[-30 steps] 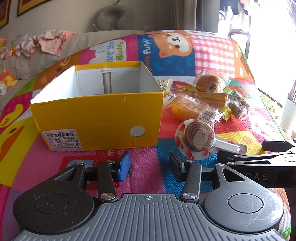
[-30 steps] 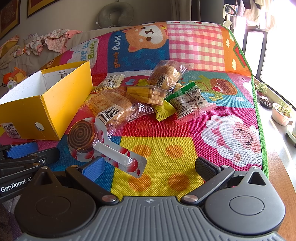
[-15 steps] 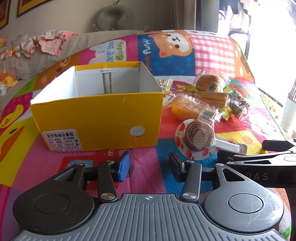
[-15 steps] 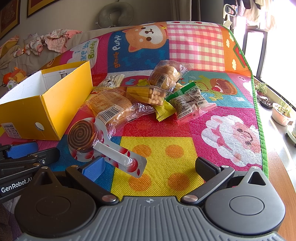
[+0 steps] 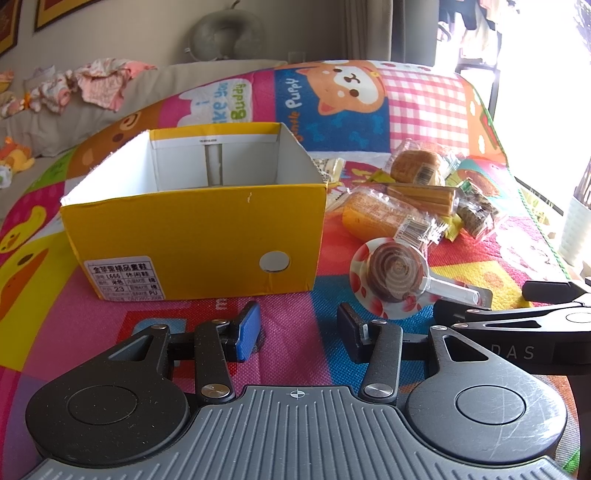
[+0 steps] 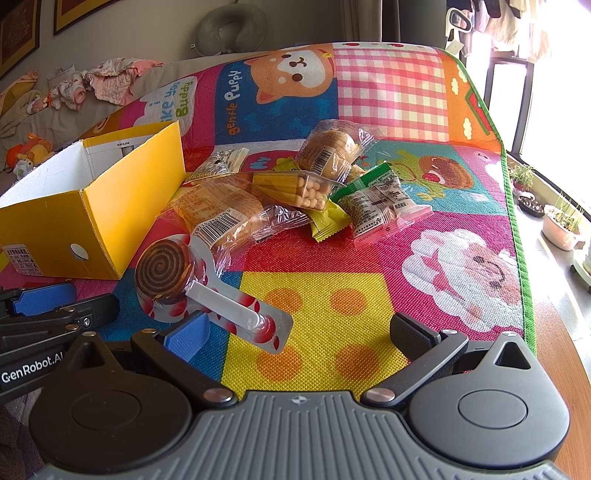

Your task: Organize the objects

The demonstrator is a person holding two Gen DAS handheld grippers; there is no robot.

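Left gripper [image 5: 297, 328]: my left tongs sit low over the play mat [image 5: 288, 314], fingers parted with nothing between them, pointing at the front wall of the yellow shoebox [image 5: 192, 236].
Right gripper [image 6: 301, 334]: my right tongs are spread wide and hold nothing; the blue pad [image 6: 186, 334] lies just beside the handle end of the swirl lollipop [image 6: 166, 271].
Shoebox: open-topped, white inside, standing on the mat to the left of the snack pile; no contents visible from here.
Swirl lollipop: flat on the mat in its clear wrapper with red spots, brown spiral head toward the box, white stick toward my right tongs.
Snack pile: beyond the lollipop, an orange bread packet [image 6: 221, 210] touches its head; behind that lie a tray of biscuit sticks [image 6: 295, 186], a wrapped bun [image 6: 330, 149] and a green-topped packet [image 6: 376, 205], heaped together.
Background: a grey neck pillow [image 6: 231, 27] against the wall.
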